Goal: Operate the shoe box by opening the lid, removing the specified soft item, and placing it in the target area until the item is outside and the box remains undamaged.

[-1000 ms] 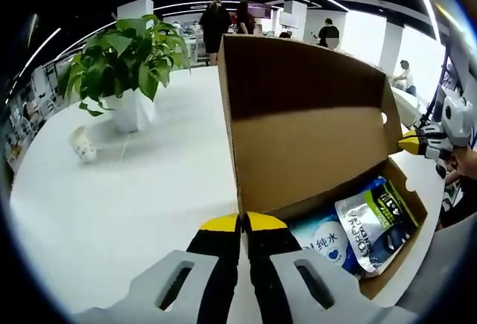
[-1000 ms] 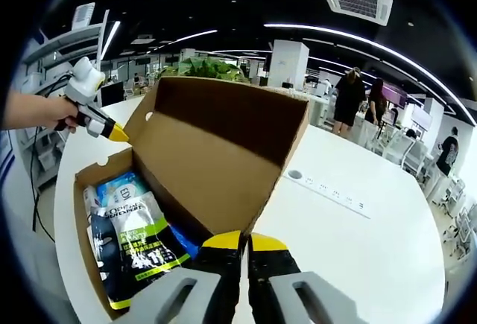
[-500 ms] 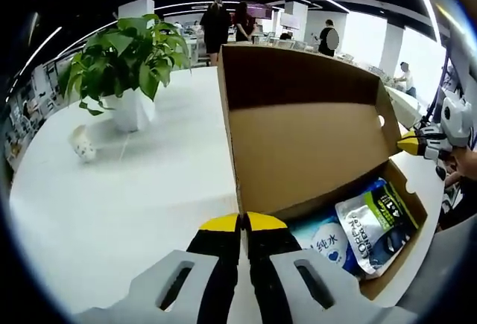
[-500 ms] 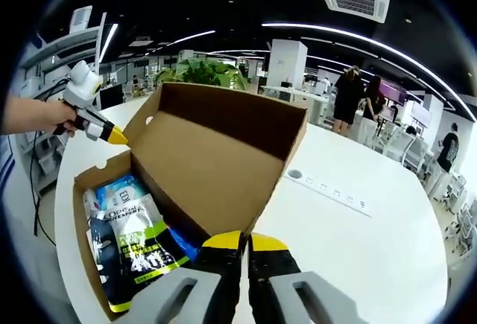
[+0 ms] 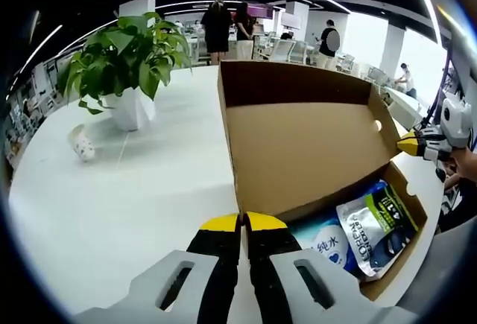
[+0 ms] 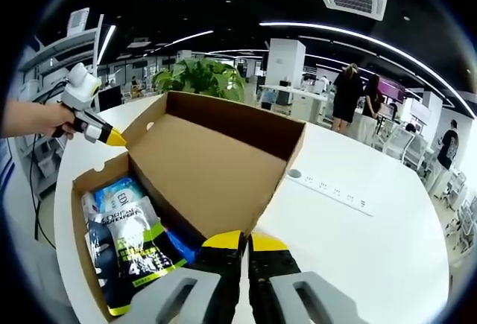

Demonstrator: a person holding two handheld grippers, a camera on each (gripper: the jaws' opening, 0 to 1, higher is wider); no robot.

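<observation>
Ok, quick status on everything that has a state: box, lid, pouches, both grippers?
shoe box: open, intact
lid: tipped back past upright
soft pouches: inside the box, not removed
left gripper: jaws shut at the lid's corner
right gripper: jaws shut at the lid's other corner
paper cup: lying on its side

The shoe box point(image 5: 305, 145) is plain brown cardboard inside and out. In it lie a black pouch point(image 6: 138, 253) with white panel and lime-green edging, and a light-blue pack point(image 5: 328, 246). The table point(image 5: 134, 190) is white. Gripper point(image 5: 240, 223) tips are yellow over black. The plant point(image 5: 123, 56) is green in a white pot.
</observation>
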